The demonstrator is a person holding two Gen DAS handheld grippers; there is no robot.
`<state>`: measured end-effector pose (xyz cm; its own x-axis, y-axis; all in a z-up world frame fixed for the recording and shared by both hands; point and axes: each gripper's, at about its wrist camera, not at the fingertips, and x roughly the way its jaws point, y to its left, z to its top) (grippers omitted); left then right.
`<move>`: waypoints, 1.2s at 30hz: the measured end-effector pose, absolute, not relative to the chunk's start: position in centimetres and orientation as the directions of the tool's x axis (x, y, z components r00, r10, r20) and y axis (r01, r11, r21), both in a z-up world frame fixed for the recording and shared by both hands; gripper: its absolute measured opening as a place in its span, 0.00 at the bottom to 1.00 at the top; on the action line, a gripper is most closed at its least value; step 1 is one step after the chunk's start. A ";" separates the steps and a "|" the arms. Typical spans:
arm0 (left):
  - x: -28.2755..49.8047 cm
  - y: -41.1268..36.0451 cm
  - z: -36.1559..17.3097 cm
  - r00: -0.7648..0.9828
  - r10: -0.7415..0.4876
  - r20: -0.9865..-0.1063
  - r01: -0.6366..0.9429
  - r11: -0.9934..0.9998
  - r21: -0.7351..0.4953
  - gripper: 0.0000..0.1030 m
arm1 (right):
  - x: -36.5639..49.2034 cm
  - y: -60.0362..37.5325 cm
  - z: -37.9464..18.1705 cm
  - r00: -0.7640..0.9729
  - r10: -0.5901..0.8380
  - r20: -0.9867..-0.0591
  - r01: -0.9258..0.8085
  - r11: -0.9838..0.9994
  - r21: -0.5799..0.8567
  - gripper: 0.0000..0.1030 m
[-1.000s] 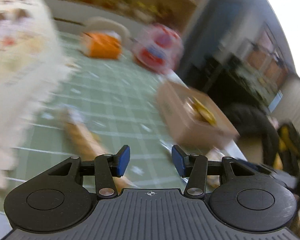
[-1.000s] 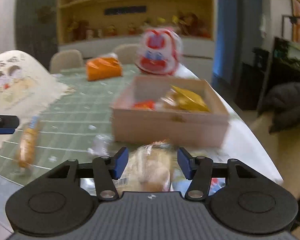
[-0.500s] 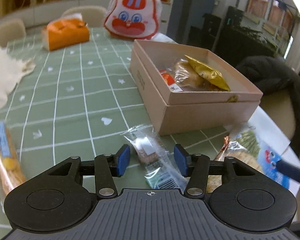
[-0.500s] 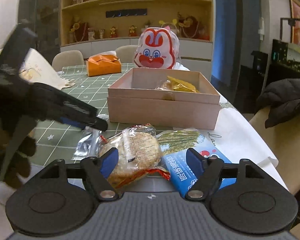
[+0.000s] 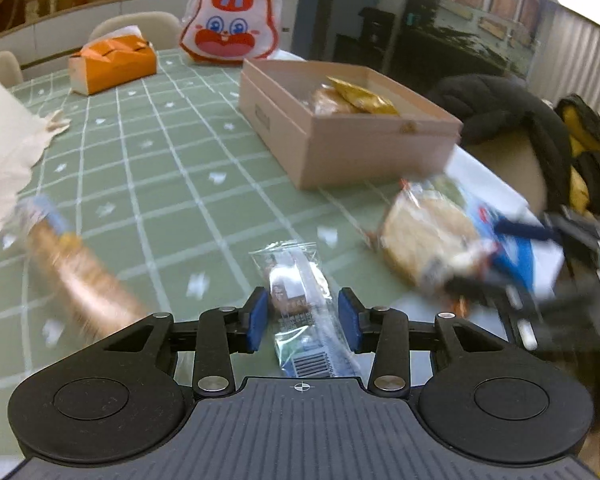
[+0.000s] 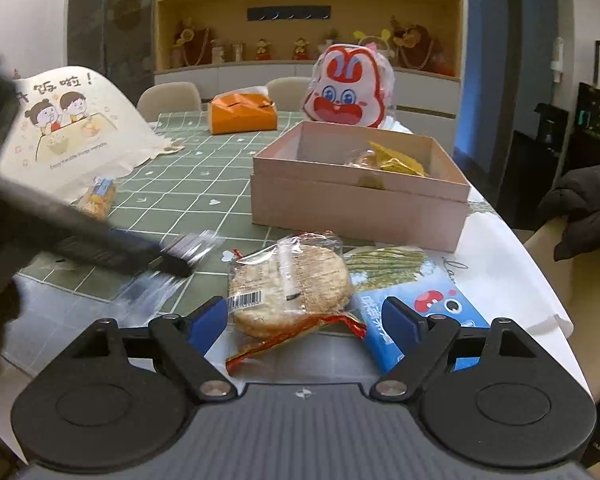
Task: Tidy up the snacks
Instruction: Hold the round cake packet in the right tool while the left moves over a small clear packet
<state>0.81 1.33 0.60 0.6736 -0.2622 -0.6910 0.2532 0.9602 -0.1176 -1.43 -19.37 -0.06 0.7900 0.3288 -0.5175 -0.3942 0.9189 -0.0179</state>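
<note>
A small clear snack packet (image 5: 296,280) lies on the green checked tablecloth between the blue pads of my left gripper (image 5: 303,320). Its jaws are closing around the packet, and a thin gap still shows at the pads. In the right wrist view that gripper is a dark blur (image 6: 172,256). My right gripper (image 6: 304,320) is opening wide, with a round cracker packet (image 6: 292,284) lying between its fingers untouched. A blue packet (image 6: 420,308) lies beside the cracker. The pink box (image 6: 356,204) behind holds a gold packet and another snack.
A long orange snack (image 5: 76,276) lies to the left by a white printed cloth bag (image 6: 60,128). An orange tissue box (image 6: 242,114) and a rabbit-face bag (image 6: 346,92) stand at the far end. The table edge and a chair with a dark jacket (image 6: 584,200) are on the right.
My left gripper swung right and down from the long snack to straddle the small clear packet, its jaws narrowing. My right gripper's jaws spread wider around the round cracker packet.
</note>
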 end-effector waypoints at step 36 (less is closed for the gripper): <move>1.2 0.6 0.3 0.713 -0.188 -0.675 0.206 0.977 -0.055 0.43 | -0.3 -15.8 -0.9 0.692 0.380 -0.614 -0.490 0.872 -0.013 0.80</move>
